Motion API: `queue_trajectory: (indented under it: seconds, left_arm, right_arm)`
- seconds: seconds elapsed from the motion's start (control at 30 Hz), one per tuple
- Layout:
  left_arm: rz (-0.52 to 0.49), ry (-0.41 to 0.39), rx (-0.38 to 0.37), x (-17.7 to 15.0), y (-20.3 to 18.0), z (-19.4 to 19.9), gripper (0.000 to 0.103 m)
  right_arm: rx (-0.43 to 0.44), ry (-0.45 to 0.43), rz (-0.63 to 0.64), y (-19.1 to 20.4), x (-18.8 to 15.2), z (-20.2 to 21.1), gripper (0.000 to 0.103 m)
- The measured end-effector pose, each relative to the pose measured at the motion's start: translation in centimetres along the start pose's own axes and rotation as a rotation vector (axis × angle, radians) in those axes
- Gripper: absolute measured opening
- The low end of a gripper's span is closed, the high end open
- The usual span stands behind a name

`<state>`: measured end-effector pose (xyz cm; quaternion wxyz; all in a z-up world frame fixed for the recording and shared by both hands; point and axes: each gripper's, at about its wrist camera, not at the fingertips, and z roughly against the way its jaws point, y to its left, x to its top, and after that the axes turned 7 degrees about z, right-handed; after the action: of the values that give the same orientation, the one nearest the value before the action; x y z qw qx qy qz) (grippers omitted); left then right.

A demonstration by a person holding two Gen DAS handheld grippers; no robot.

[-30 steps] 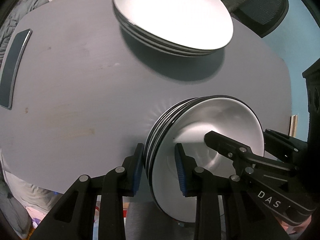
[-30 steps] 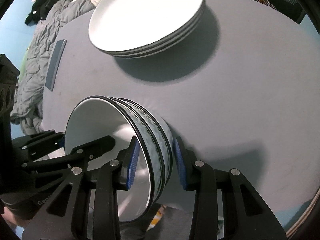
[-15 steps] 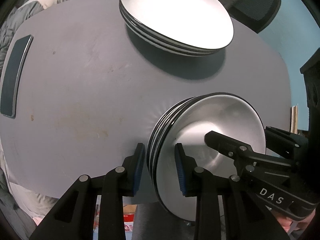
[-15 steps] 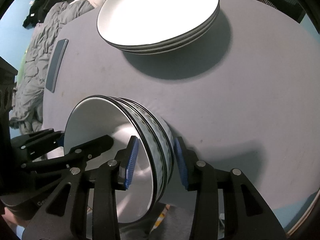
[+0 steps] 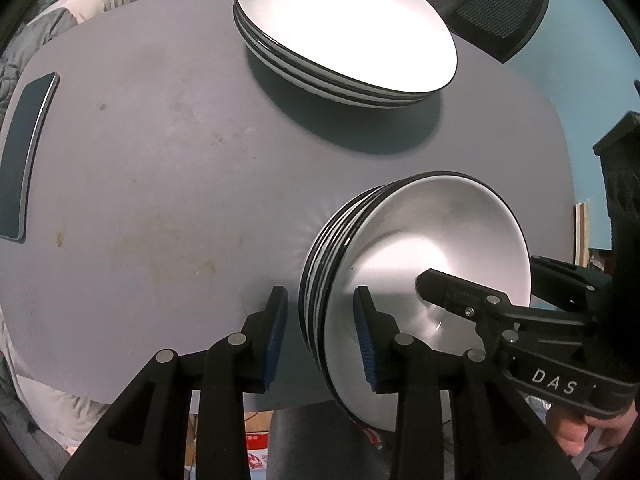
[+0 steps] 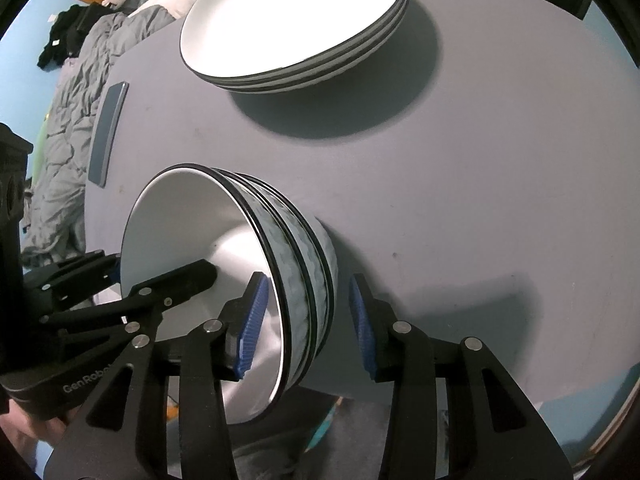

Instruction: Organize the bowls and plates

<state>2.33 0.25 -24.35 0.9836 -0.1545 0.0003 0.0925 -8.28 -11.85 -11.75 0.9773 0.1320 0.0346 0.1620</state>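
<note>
A stack of several white bowls (image 5: 440,248) with black rims sits near the front edge of the grey table (image 5: 160,160). My left gripper (image 5: 320,292) straddles the stack's left rim. Its jaws are opening, and a gap shows between the outer pad and the bowls. My right gripper (image 6: 307,278) straddles the opposite rim of the bowls (image 6: 296,264), one finger inside and one outside, with gaps at both pads. A stack of white plates (image 5: 344,24) rests at the far side of the table, also visible as plates (image 6: 292,12) in the right wrist view.
A dark flat slab (image 5: 24,156) lies along the table's left edge. A black mesh chair (image 5: 500,4) stands behind the plates. Grey bedding (image 6: 68,120) lies past the left edge. Bare tabletop (image 6: 480,160) stretches right of the bowls.
The left gripper's jaws have widened, so its outer pad now stands off the bowl stack. The right gripper's pads also sit slightly looser around the rim. The bowls stay in place.
</note>
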Motion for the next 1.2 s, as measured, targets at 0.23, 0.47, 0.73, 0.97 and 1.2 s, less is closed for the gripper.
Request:
queue_trajectory:
  seconds: [0.23, 0.47, 0.73, 0.97, 1.2]
  left_arm:
    - [0.031, -0.002, -0.033, -0.2, 0.3, 0.0, 0.019]
    - [0.011, -0.015, -0.022, -0.1, 0.5, 0.3, 0.019]
    - [0.002, -0.014, -0.021, 0.1, 0.3, 0.4, 0.019]
    - [0.008, -0.02, -0.027, -0.1, 0.2, 0.4, 0.019]
    - [0.021, -0.033, -0.015, -0.3, 0.6, 0.5, 0.02]
  right_arm:
    - [-0.043, -0.003, 0.008, 0.8, 0.2, 0.5, 0.026]
    - [-0.057, -0.008, -0.008, 0.6, -0.1, 0.7, 0.018]
    - [-0.044, -0.023, -0.028, 0.3, -0.5, 0.7, 0.018]
    - [-0.026, -0.038, -0.047, 0.0, -0.7, 0.7, 0.018]
    - [-0.029, -0.035, -0.031, 0.2, -0.5, 0.6, 0.018]
